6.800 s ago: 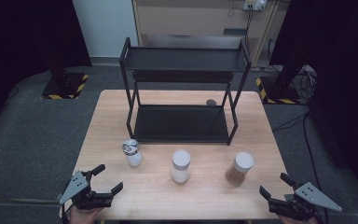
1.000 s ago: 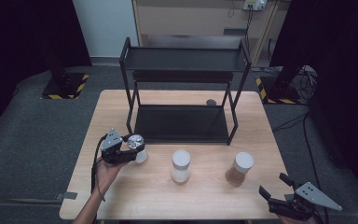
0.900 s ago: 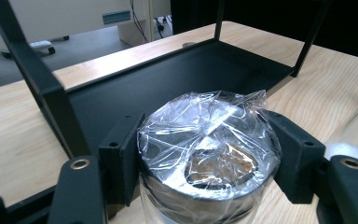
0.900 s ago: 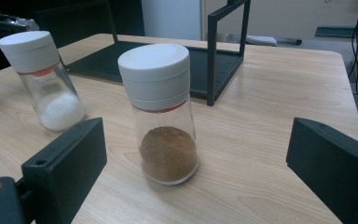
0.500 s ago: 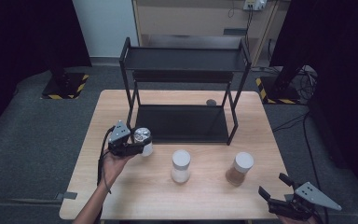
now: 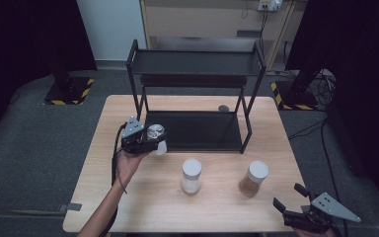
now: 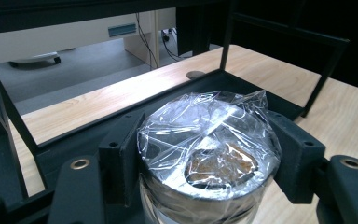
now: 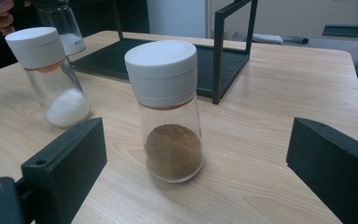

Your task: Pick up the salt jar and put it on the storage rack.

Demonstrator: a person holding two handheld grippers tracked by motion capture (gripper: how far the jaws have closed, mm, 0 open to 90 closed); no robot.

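**Placing the Wrapped Jar on the Lower Shelf**

**Current state.** The left gripper (image 6: 145, 140) is clamped on the foil-topped jar (image 6: 156, 133), both jaws pressing its sides just under the plastic-wrapped cap. The jar is off the table (image 6: 128, 207), at the left front corner of the black rack (image 6: 197, 61), roughly 9 o'clock from the centre of the lower shelf (image 6: 202, 131). The right gripper (image 6: 303, 215) rests at the near right table edge with its jaws spread wide and nothing between them; the brown-spice jar (image 8: 168, 112) stands ahead of it, untouched. The white-powder jar (image 6: 191, 175) stands at 9 o'clock from the brown one, well apart from it.

**Step in hand (judged).** Carry the gripped jar onto the lower shelf.

**Procedure.**
1. Keep the jar upright. In the left gripper view its cap (image 7: 209, 135) sits level; maintain that attitude.
2. Hold clamping pressure constant. The wrap looks slippery, so a relaxed grip may let the jar slide.
3. Clear the shelf's raised front lip before moving toward 12 o'clock.
4. Steer between the left front post (image 6: 134, 79) and the shelf interior; the post lies near the gripper body, and a knock could tilt the load.
5. Stay below the upper shelf (image 6: 197, 63).
6. Lower until the base seats flat, then release.

**Caution.** Leave room at 3 o'clock on the shelf for the other two jars.
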